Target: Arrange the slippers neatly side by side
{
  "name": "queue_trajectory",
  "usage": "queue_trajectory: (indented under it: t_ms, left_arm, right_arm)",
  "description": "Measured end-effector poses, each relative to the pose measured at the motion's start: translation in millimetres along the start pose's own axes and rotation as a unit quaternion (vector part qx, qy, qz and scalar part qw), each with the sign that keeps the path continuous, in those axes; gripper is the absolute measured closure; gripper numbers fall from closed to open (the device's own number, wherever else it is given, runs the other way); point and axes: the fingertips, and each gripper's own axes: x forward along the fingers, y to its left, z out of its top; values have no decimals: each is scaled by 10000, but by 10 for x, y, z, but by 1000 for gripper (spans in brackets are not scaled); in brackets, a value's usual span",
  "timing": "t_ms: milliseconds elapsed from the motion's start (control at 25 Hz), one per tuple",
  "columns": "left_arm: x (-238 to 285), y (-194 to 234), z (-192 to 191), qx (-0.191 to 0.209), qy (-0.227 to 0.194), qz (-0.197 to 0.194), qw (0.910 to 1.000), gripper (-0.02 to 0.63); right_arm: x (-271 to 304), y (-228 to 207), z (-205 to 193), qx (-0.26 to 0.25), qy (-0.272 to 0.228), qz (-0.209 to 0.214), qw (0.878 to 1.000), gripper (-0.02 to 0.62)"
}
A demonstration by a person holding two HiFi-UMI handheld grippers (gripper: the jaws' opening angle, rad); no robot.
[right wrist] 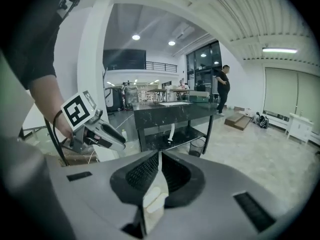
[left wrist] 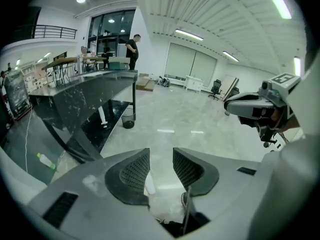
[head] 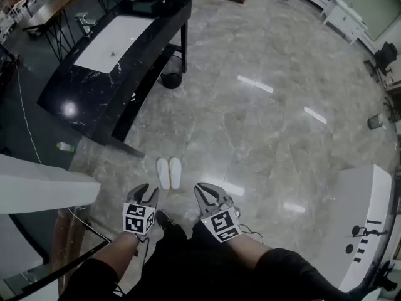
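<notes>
Two white slippers (head: 169, 173) lie side by side on the grey marble floor, toes pointing away from me. My left gripper (head: 148, 190) hovers just short of their heels, slightly to the left, with its jaws open and empty. In the left gripper view a strip of white slipper (left wrist: 149, 184) shows through the gap of the left gripper (left wrist: 161, 152). My right gripper (head: 204, 190) is held to the right of the slippers, apart from them. In the right gripper view, the right gripper (right wrist: 159, 155) has its tips together, with the slippers (right wrist: 154, 202) visible below.
A black marble table (head: 94, 105) with a lower shelf stands to the far left, a black bin (head: 170, 80) beside its leg. A green-capped bottle (head: 64, 147) lies near the table's foot. A white counter (head: 366, 218) is on the right, a white ledge (head: 37, 187) on the left. A person (left wrist: 132, 46) stands far off.
</notes>
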Motion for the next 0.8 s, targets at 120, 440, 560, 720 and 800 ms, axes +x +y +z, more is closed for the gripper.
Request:
queue_trajectory:
  t_ms: [120,440,560,720,800]
  left_arm:
    - [-399,-101,261,245,-420,5,9988,486]
    - [-1351,-529,846,221,-1633,-472,9852,488]
    - [-1654,-508,1009,94,-1876,-306,9817,488]
    - [-1967,-555,1260,-39,-2194,-242,9753,488]
    - [-2109,-621,1391,71,-2385,-264,9708,489]
  right_arm:
    - [-269,131,250,-158,-109,88,9998,595]
    - [-659,430,840,-378,-606,536,9960,595]
    - [-742,414,1108,-353,-850,361,9951,595]
    - [-882,368,1540,-227,-1217,181,9921,595]
    - [-943,425,1718,-199,-1369,189,9902,595]
